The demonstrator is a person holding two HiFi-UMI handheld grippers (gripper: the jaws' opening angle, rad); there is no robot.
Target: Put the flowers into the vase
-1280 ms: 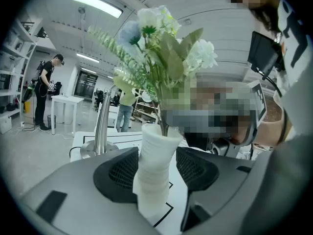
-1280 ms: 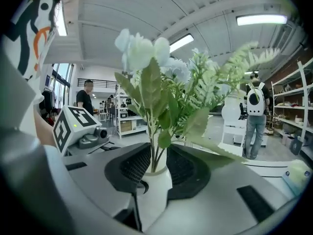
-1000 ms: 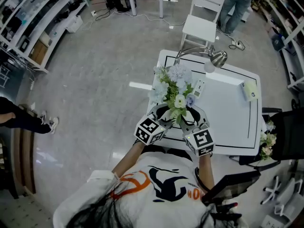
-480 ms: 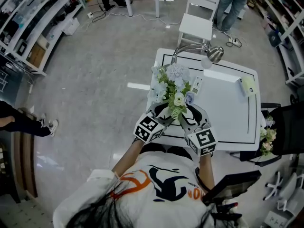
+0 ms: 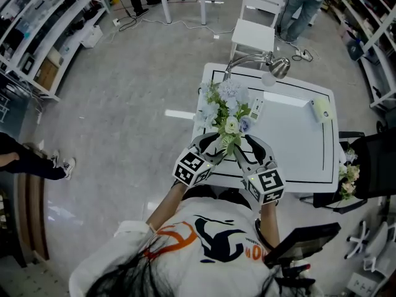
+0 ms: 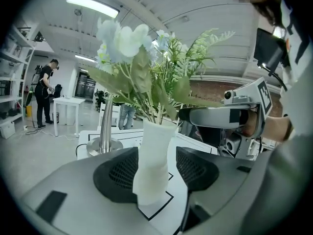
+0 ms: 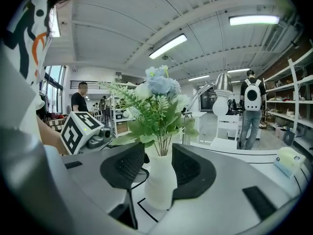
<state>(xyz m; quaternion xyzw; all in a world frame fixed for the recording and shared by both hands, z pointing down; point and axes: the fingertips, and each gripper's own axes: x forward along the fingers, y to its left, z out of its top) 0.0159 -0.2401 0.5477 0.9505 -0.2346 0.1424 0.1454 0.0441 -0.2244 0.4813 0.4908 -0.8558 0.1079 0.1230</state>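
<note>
Flowers (image 5: 228,107) already in white vase (image 6: 154,160): stems down neck, blooms fanned above.
Vase upright on tabletop (image 5: 291,135), at near-left corner by black border line.
Left gripper (image 5: 209,146) and right gripper (image 5: 249,148) flank vase from person's side, both angled slightly down.
Left jaws apart; vase body between them, gap showing on one side, no squeeze.
Right jaws spread wide, released; vase visible through gap.
Likely reason: bouquet seated, so both kept loose to leave vase standing unaided.
Desk lamp (image 5: 272,67) at far edge, behind flowers.
</note>
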